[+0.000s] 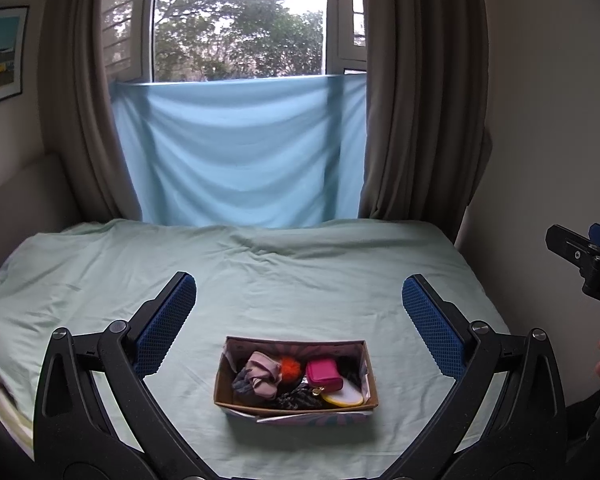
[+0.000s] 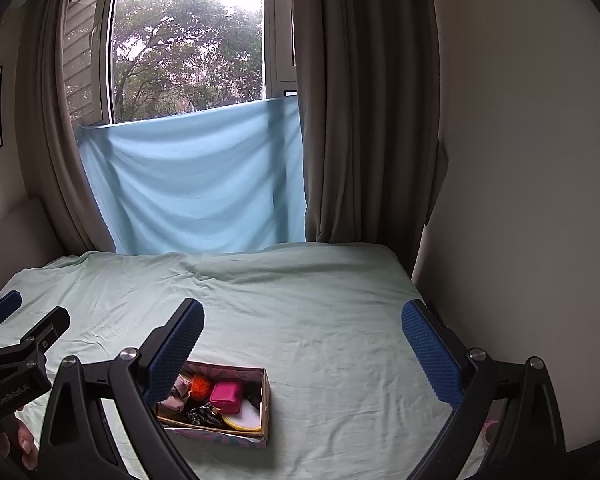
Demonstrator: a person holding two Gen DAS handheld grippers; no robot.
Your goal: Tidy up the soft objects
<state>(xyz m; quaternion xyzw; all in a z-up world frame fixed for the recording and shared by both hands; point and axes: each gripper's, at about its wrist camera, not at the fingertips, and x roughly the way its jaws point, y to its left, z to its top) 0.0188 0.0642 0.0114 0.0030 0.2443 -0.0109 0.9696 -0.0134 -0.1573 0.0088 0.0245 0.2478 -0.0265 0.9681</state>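
You have a wide bed (image 1: 300, 280) in front of you, its pale green sheet bare apart from one open cardboard box (image 1: 296, 402) sitting near your edge. Everything soft that shows is already inside it: a pinkish-grey bundle of fabric (image 1: 260, 372) at the left, a dark patterned cloth (image 1: 296, 398) toward the front, a bright pink zip pouch (image 1: 324, 376) right of centre, a yellow-rimmed white pad (image 1: 346, 398) at the front right corner, and a small orange pompom (image 1: 291, 366) tucked in the middle.

Your left gripper (image 1: 300, 312) hangs above the box with its fingers spread wide and nothing between them. Your right gripper (image 2: 302, 340) is likewise spread and empty, off to the box's right side.

This layout fits two readings: a box waiting to be sorted out onto the sheet, or one just filled. Whichever it is, if you reach in, come straight down between the walls so you don't nudge the light cardboard. Pinch one item at a time by its bulk rather than a loose edge, and brace the box rim with your other gripper.
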